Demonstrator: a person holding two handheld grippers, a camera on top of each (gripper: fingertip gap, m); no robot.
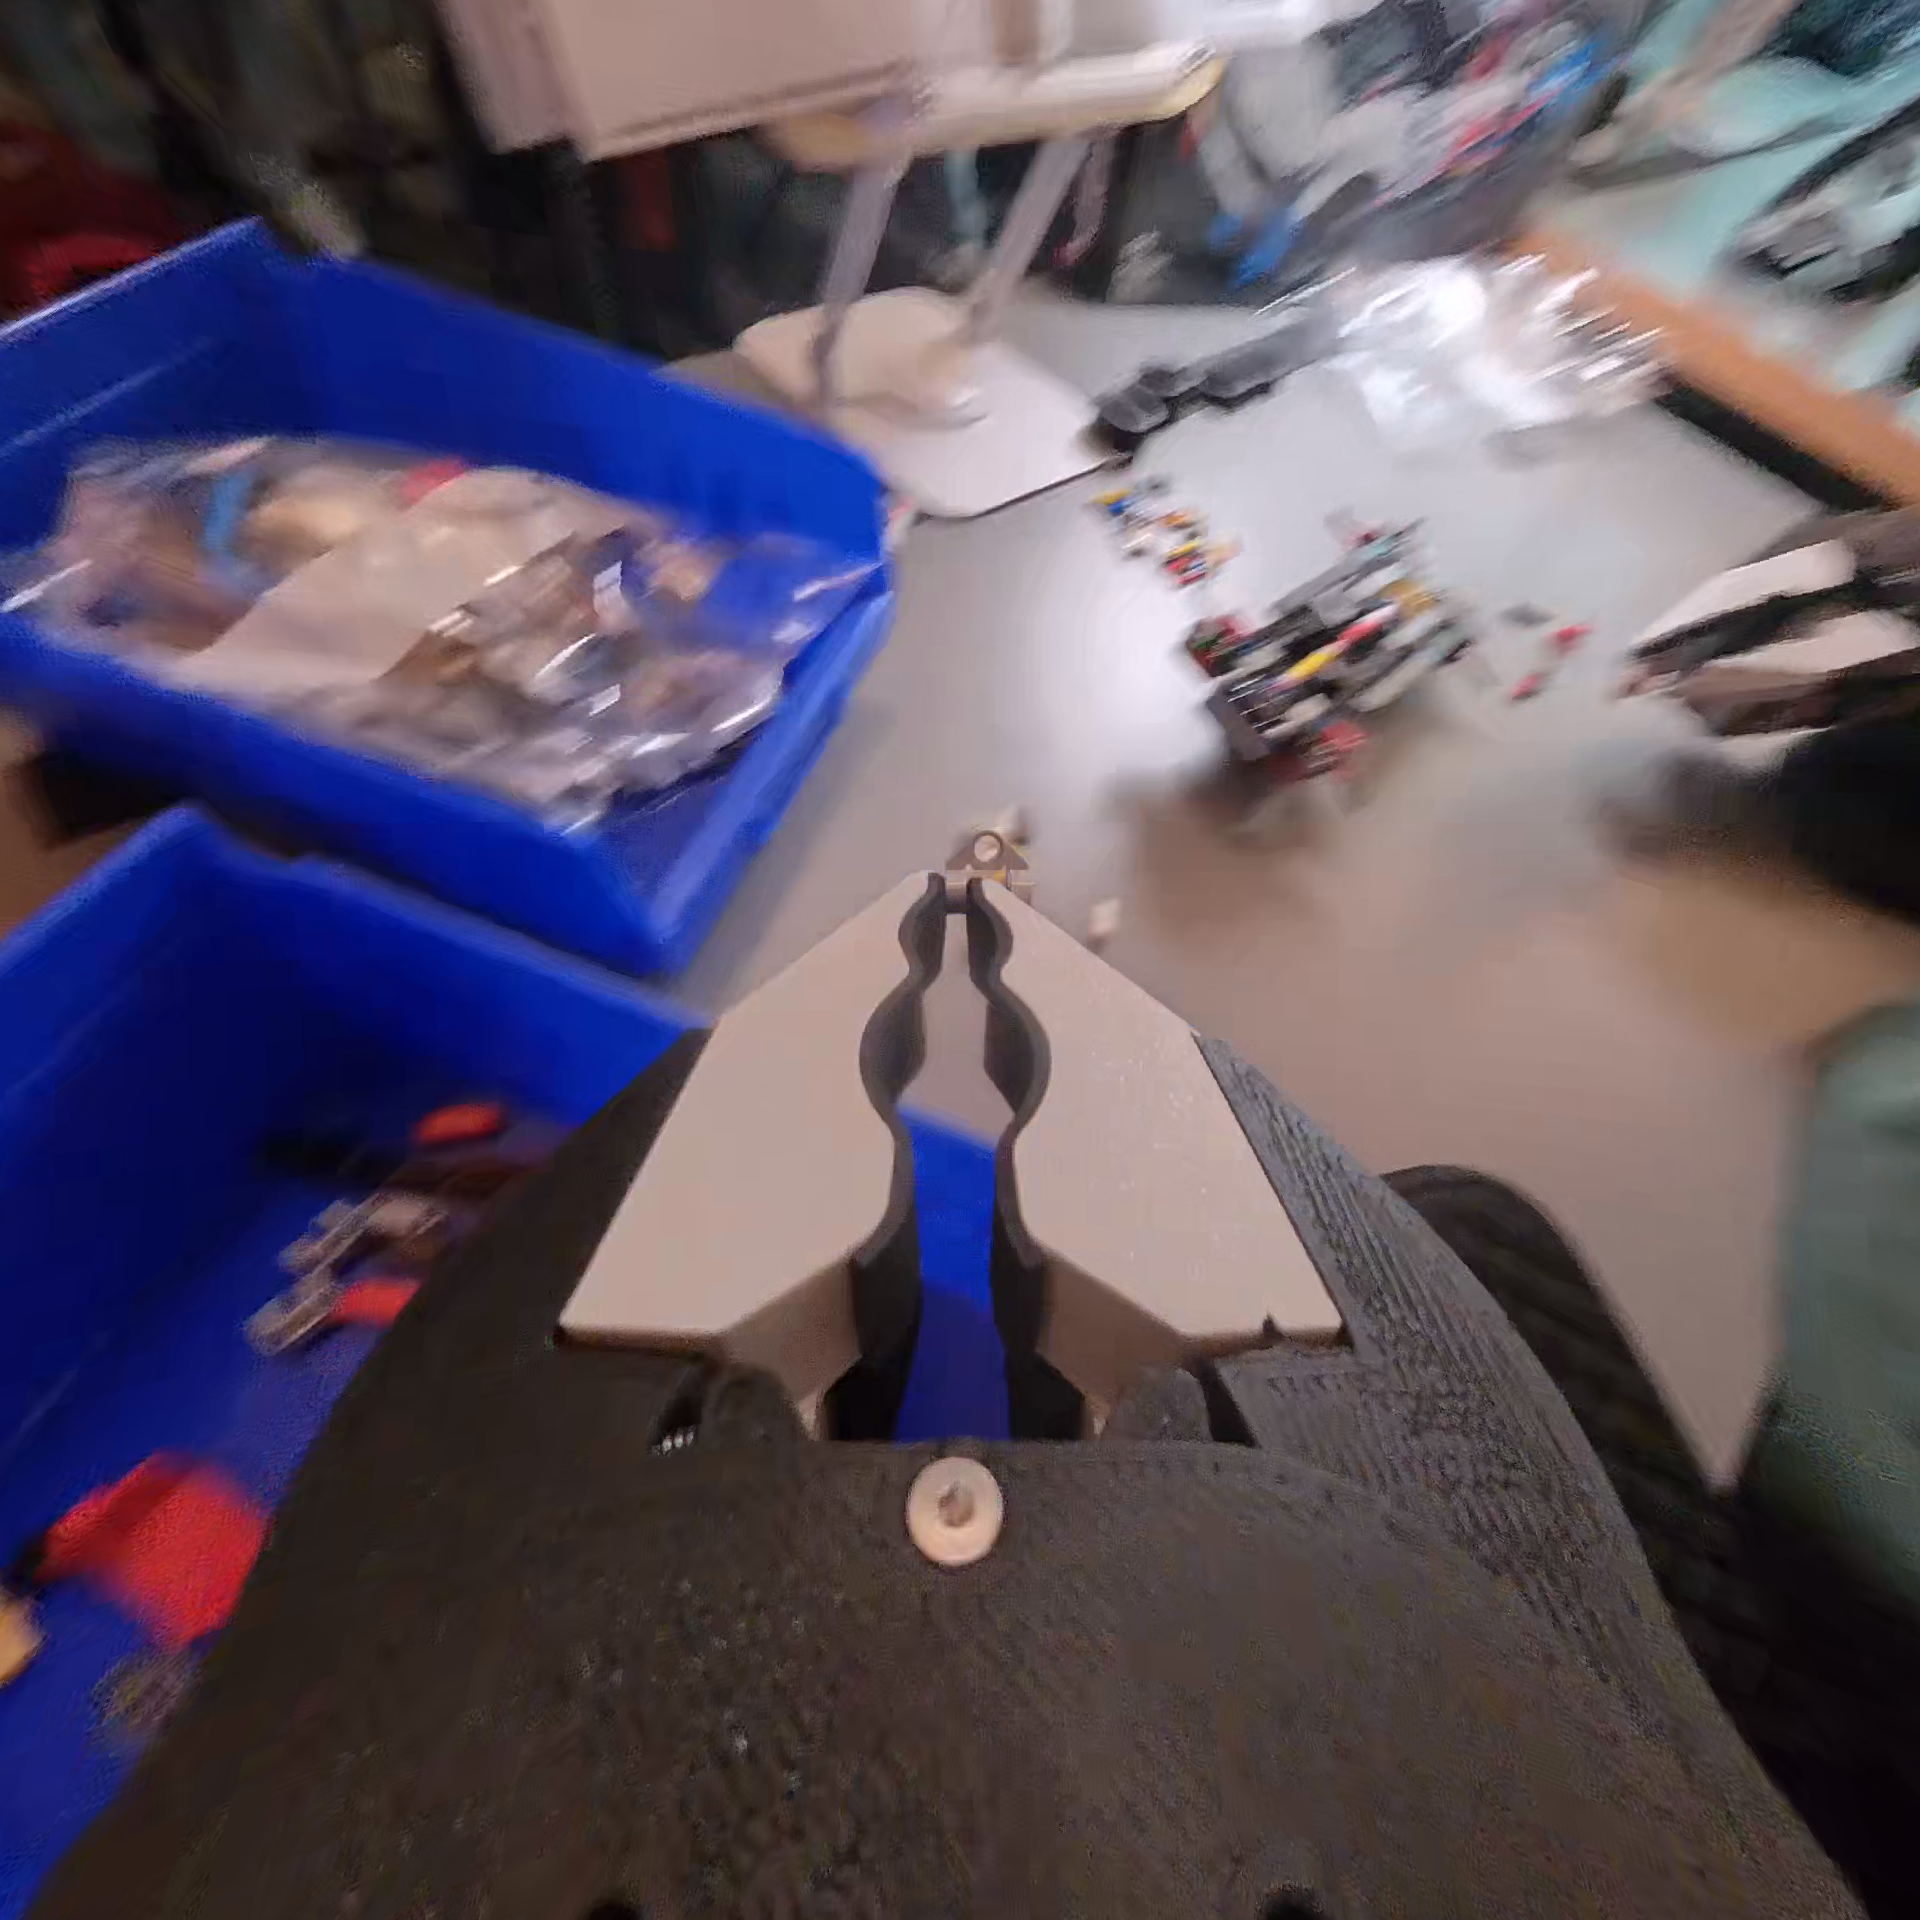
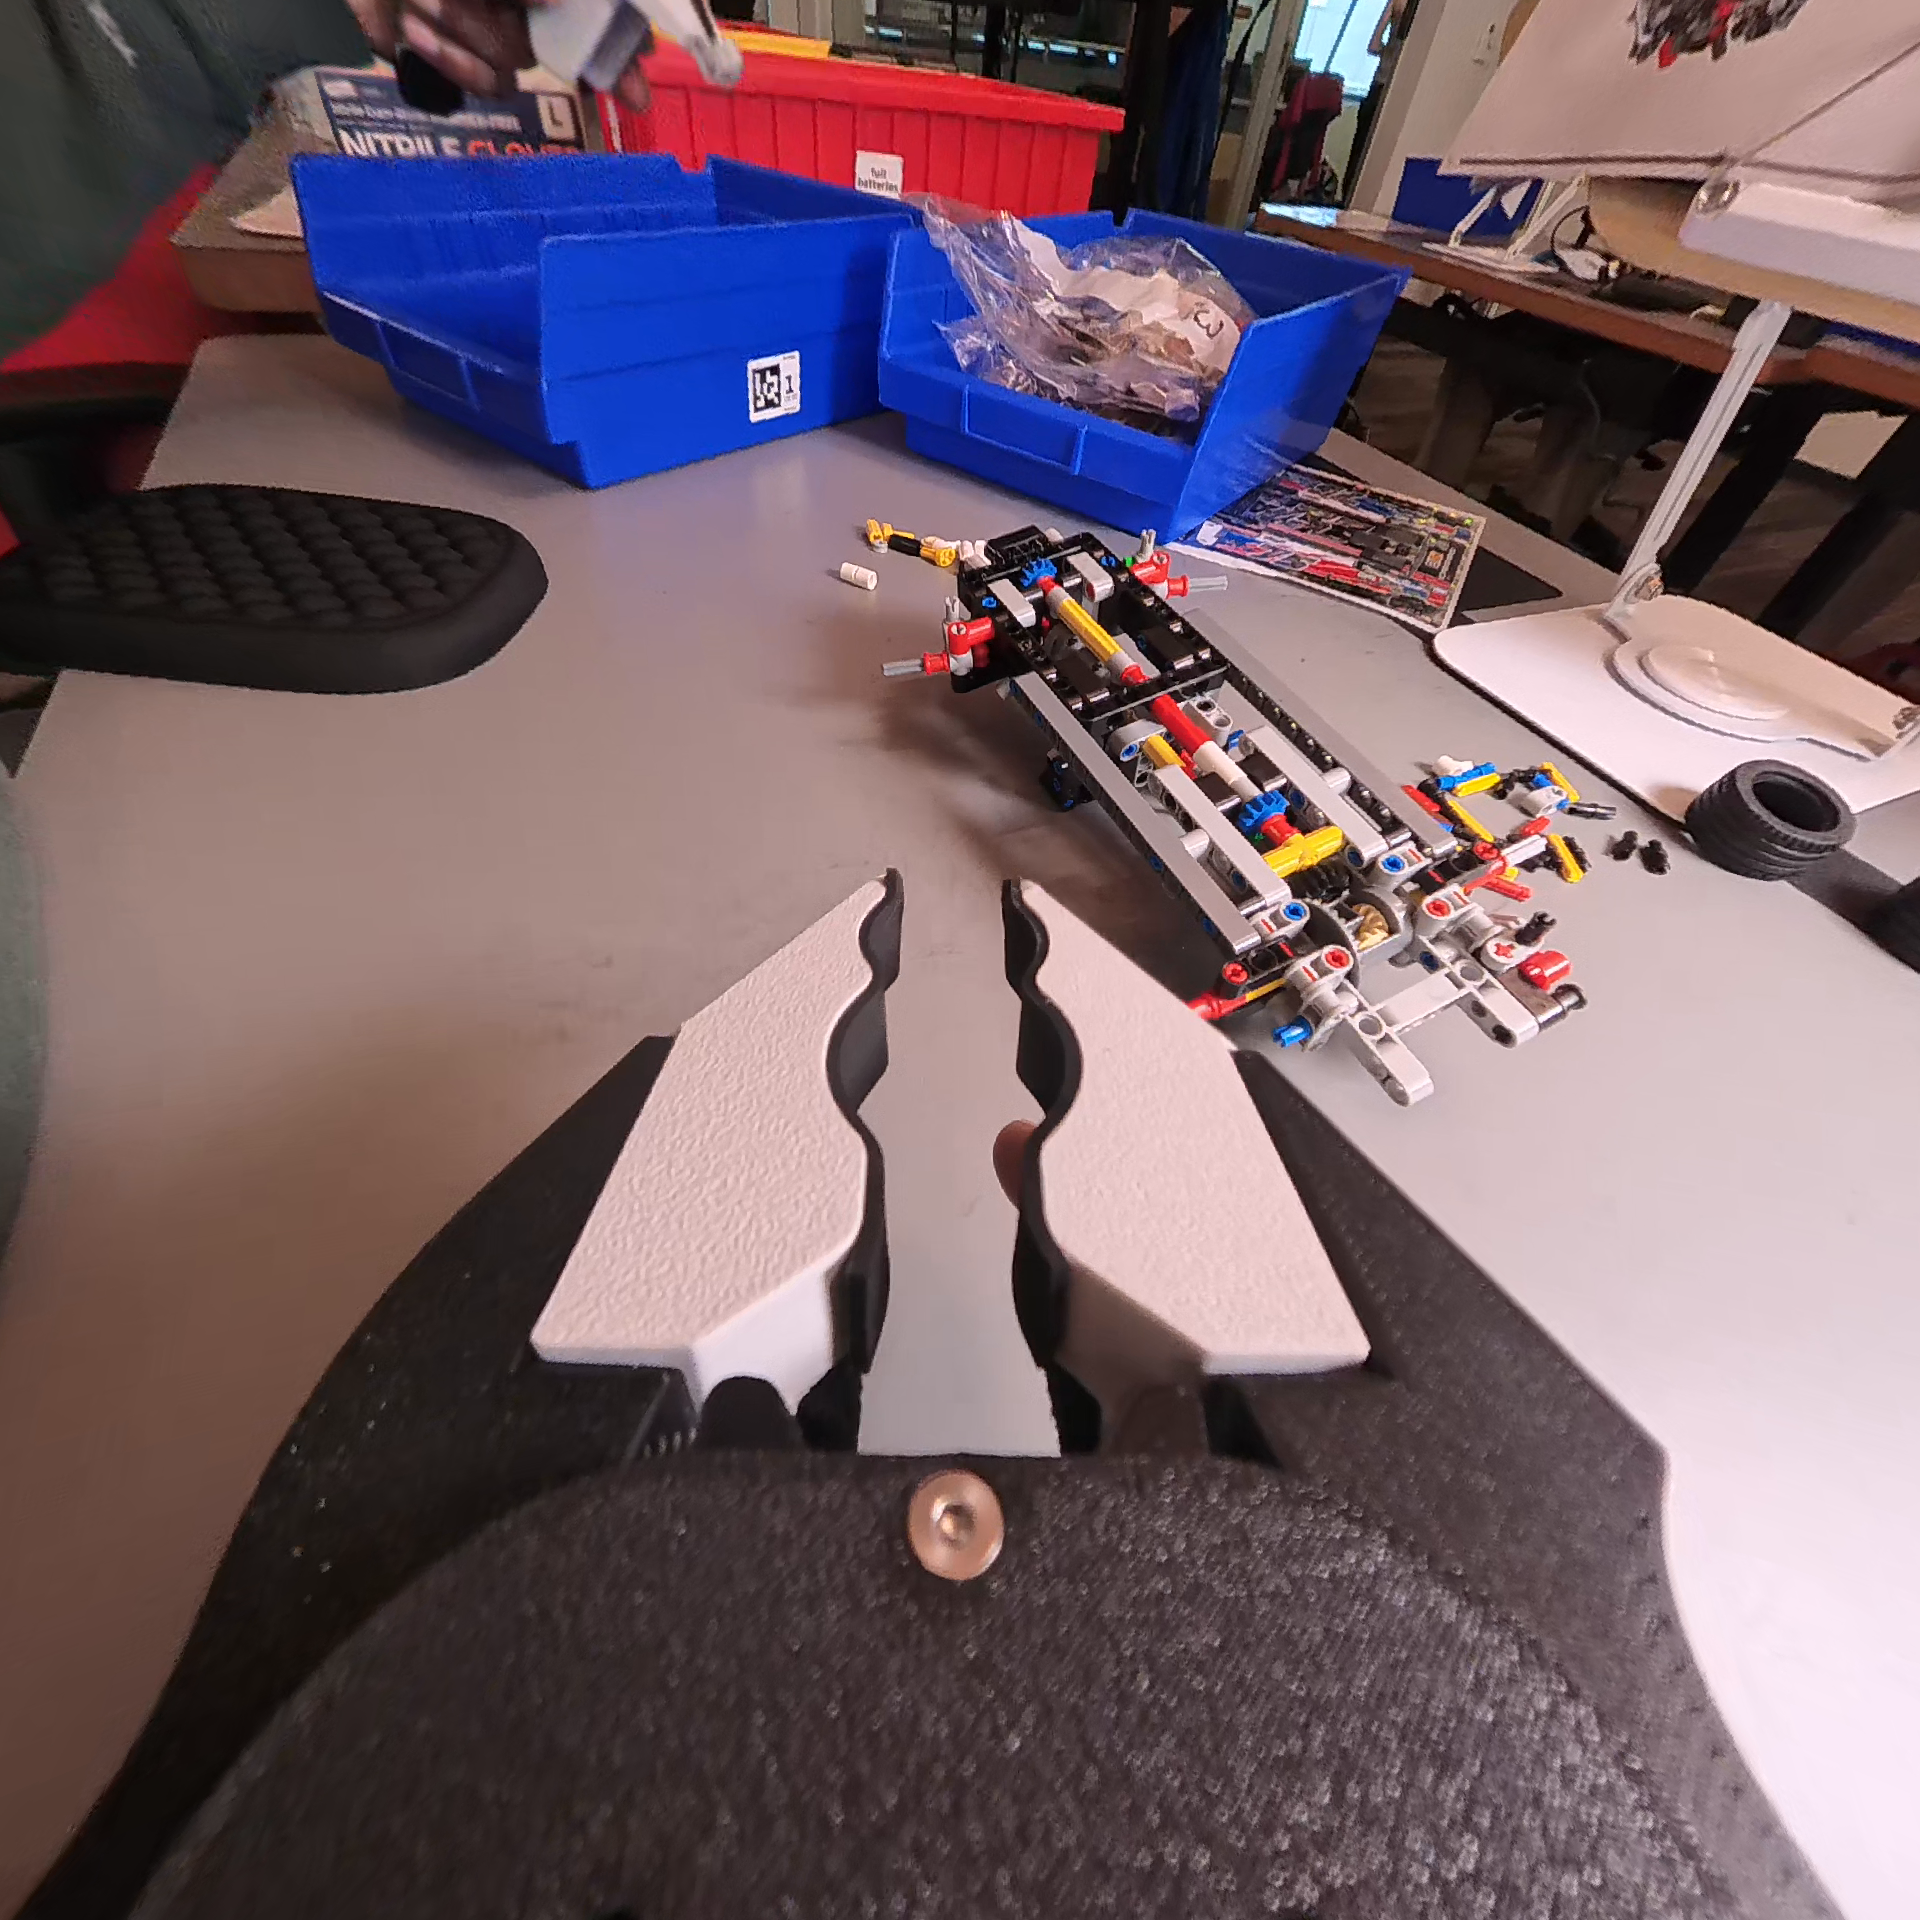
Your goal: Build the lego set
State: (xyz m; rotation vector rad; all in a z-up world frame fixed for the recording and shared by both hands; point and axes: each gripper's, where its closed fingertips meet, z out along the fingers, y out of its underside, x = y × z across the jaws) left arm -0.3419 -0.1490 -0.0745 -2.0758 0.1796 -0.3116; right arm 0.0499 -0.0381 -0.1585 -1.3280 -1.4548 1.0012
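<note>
Left wrist view: left gripper [image 1: 964, 883] jaws pinch small, blurred grey piece [image 1: 985, 850] | right gripper [image 2: 951, 883] jaws released

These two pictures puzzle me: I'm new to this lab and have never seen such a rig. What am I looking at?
There is no robot here. A person holds a two-finger gripper in each hand, and a camera on each looks forward along its fingers.

The left wrist view is blurred. Its left gripper is shut on a small grey piece, above the table beside two blue bins.

The right wrist view is sharp. The right gripper is open and holds nothing, low over the table. Ahead lies the half-built lego chassis, with loose pieces, a black tyre and a sticker sheet around it. One bin holds plastic bags.
</note>
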